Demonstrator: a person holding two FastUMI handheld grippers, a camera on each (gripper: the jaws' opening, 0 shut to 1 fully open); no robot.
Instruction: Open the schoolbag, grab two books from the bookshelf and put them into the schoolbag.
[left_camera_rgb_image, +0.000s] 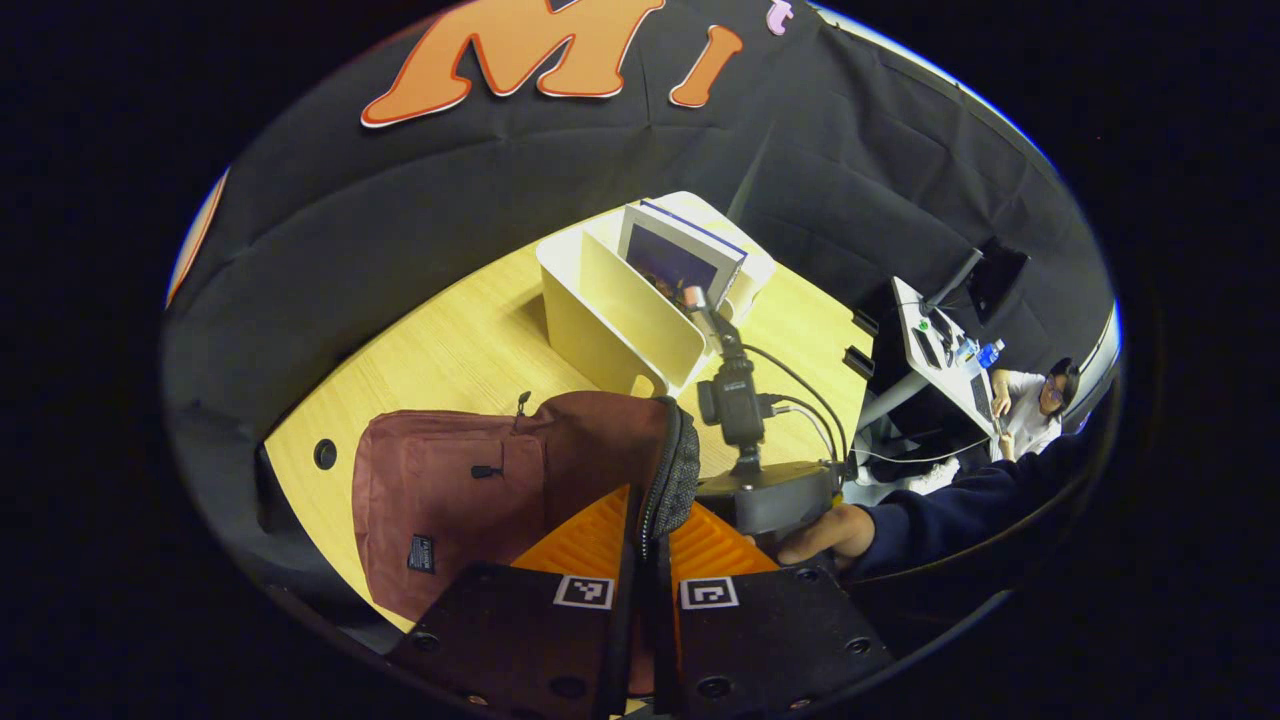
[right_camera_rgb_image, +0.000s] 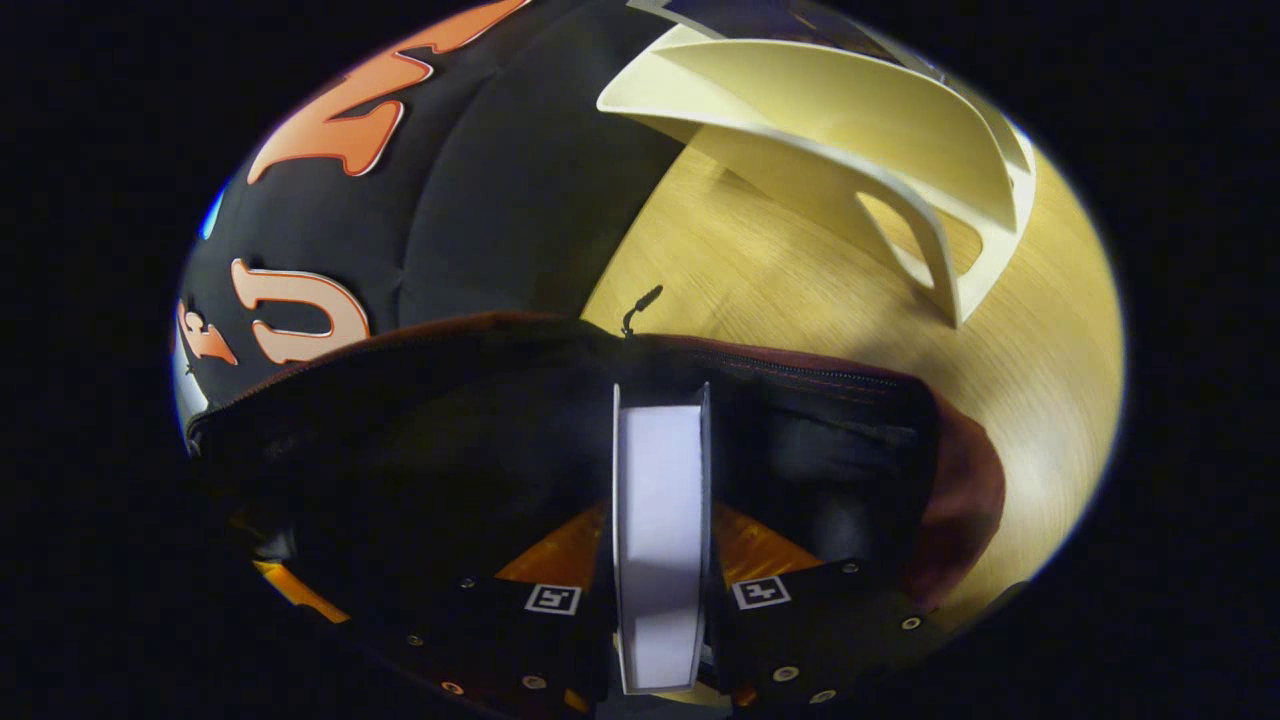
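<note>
Left gripper view: my left tool (left_camera_rgb_image: 645, 585) is clamped on the dark mesh edge of the schoolbag (left_camera_rgb_image: 450, 495), its fingers together with only that strip of fabric and zipper between them. The maroon schoolbag lies flat on the wooden desk (left_camera_rgb_image: 450, 350), just beyond the fingers. To the right, my other hand (left_camera_rgb_image: 825, 532) in a dark sleeve holds the right tool's grey body. Farther back stands the cream bookshelf (left_camera_rgb_image: 620, 320), with one book (left_camera_rgb_image: 675, 262) upright in a compartment. Past the desk's far edge a person sits at another table.

In the right gripper view, my right tool (right_camera_rgb_image: 660, 600) grips a book (right_camera_rgb_image: 658, 530) by its covers, white page edge facing the camera, over the schoolbag's (right_camera_rgb_image: 560, 420) dark open mouth. Beyond the bag are the desk (right_camera_rgb_image: 780, 290) and the bookshelf (right_camera_rgb_image: 850, 130).
</note>
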